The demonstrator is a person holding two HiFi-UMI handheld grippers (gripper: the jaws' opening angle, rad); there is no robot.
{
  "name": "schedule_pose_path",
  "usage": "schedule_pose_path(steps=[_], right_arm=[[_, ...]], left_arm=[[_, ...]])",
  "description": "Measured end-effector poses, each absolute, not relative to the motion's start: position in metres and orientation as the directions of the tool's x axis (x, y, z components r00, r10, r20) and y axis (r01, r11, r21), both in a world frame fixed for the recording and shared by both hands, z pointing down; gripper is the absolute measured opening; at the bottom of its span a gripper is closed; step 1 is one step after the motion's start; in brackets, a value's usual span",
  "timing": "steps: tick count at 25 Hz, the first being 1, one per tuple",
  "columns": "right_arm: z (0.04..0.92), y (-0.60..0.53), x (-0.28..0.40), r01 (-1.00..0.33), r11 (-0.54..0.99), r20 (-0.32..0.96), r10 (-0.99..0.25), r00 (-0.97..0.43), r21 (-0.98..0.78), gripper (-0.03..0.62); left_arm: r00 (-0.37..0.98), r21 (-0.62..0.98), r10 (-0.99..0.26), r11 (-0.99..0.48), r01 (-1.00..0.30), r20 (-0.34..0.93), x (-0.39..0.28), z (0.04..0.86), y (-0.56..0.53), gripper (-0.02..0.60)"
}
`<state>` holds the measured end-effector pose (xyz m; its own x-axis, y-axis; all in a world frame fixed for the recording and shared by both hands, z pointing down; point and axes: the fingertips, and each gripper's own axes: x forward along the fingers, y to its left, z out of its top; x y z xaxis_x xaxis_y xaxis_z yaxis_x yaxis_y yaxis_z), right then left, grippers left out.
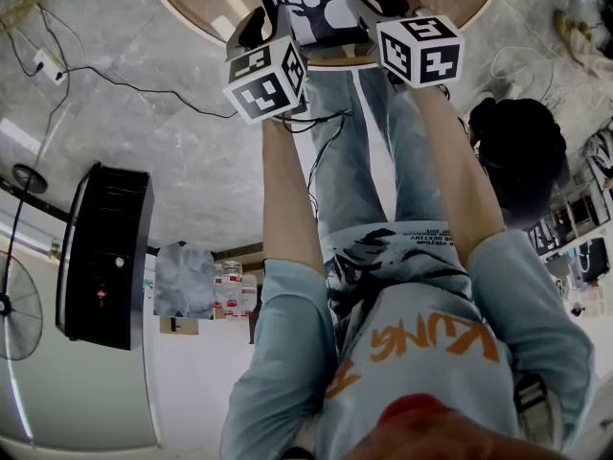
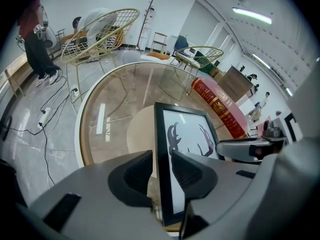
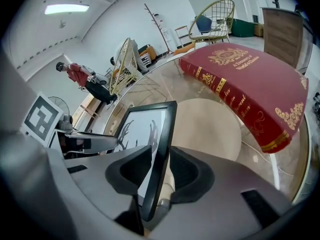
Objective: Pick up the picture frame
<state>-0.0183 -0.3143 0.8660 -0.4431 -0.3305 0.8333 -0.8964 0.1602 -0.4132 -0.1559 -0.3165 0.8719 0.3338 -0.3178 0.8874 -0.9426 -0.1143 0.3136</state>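
As wide-open left gripper (image 2: 161, 170) and right gripper (image 3: 160, 170) straddle its 9 and 3 o'clock edges, the picture frame (image 1: 306, 0) stands ungripped.

Open-plan office, lounge corner.
Stone-look floor (image 1: 144, 151), ceiling strip lights (image 2: 252, 15), round glass table (image 2: 89, 134), gold wire chairs (image 2: 102, 31), coat stand (image 2: 146, 19); also a computer tower (image 1: 105, 252), fan (image 1: 14, 310) and power strip (image 2: 44, 116) with trailing cables (image 1: 124, 84).
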Motion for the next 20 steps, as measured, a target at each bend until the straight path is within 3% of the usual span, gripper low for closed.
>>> schedule_pose_path(steps=[11,20], right_arm=[[0.869,-0.315,-0.015,-0.897,0.099,0.839,-0.322,-0.438,-0.430,0.077],[0.840,-0.338,-0.009,-0.896,0.164,0.807,-0.388,-0.444,-0.414,0.072]], left_arm=[[0.356,0.348,-0.301,-0.084,-0.934,0.884,-0.154,0.870,-0.314,0.084],[0.343,0.364,-0.406,-0.027,-0.931,0.847,-0.149,0.844,-0.323,0.080]])
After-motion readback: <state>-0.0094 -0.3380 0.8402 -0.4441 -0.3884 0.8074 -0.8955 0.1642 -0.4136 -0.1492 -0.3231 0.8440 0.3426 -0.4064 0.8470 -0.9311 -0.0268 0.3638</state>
